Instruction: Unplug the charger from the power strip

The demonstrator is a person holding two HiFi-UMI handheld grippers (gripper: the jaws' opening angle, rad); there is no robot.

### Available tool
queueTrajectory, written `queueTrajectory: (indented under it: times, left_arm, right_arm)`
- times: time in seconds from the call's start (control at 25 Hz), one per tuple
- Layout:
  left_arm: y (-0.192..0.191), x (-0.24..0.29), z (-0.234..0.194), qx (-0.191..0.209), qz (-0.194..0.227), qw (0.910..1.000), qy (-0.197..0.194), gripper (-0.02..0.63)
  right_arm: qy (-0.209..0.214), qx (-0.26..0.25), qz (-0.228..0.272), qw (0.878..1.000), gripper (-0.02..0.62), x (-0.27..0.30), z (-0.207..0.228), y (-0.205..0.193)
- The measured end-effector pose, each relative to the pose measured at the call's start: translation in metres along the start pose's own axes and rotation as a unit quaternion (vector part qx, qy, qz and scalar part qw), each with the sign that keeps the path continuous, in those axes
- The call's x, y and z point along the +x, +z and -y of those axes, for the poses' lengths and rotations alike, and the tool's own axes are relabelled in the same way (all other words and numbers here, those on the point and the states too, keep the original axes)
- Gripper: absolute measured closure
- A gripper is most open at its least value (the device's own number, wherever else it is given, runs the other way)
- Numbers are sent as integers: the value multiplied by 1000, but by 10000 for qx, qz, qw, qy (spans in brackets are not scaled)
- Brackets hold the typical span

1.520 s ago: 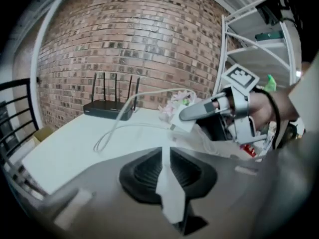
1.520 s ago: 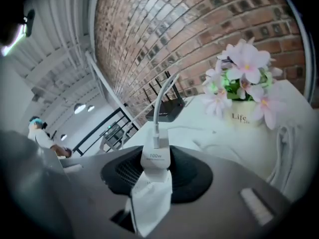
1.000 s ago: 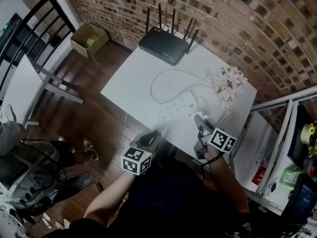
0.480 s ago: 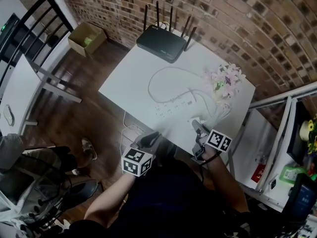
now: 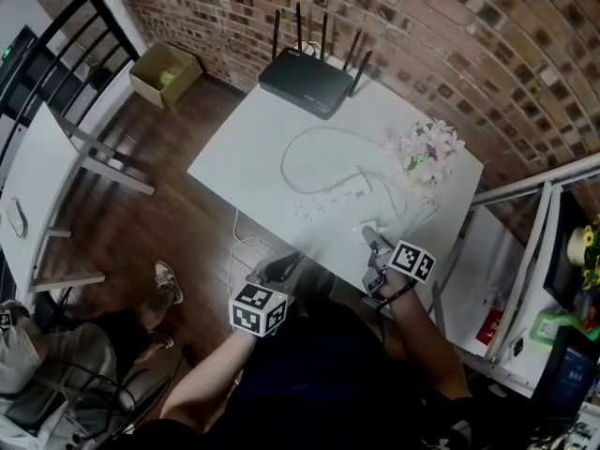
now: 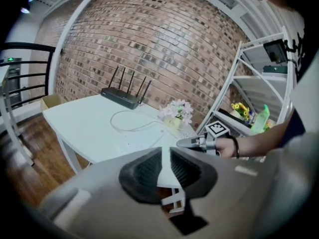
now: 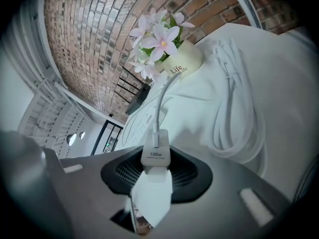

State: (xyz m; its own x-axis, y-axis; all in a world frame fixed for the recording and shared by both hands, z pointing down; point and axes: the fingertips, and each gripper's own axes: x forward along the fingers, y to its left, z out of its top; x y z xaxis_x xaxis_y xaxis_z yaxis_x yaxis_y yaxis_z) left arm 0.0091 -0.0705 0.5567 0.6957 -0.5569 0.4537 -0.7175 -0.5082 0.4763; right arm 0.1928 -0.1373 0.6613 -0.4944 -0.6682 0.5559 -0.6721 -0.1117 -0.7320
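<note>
**A:** Right gripper (image 7: 156,176), what have we got?

**B:** Jaws partway open and clamped on the white charger (image 7: 155,156). There's a pad on each side of it, and its cable end pokes out past the fingertips.

**A:** And the power strip (image 5: 330,201)?

**B:** Flat on the table (image 5: 253,148), farther out beyond the fingertips, apart from the charger. The cable (image 7: 162,101) climbs from the charger toward the flower pot (image 7: 182,63), and a loose coil of white cord (image 7: 239,108) lies to the right.

**A:** Left gripper (image 6: 166,166)?

**B:** Jaws a narrow slit apart, nothing between them, held at the table's near edge.
</note>
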Motion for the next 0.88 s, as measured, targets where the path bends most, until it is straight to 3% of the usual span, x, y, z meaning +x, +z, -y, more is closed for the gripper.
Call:
queueTrajectory:
  times: [0.16,0.28,0.48,0.72,0.88]
  left_arm:
    - [4,-1,2,-11,24,10000,-55,554]
    - [7,0,6,0,52,10000,-74,554]
    - [10,2,9,80,9,9999,-124,554]
    - [10,4,9,112,-59,9998,-160,554]
    - [12,5,10,127,-48,9997,-195,554]
  right_arm:
    - [-158,-125,-118,9997,451,1,-1,-2]
    - [-436,-530,-273,9973,445,-1,2,-3]
    - [-838,-1312,-438,9868,399,-3,1,-2]
    - [-1534,-1715,-562,9715,385,-19,16,2]
    - [-1703,-1916,-496,9653,382,-33,17,10]
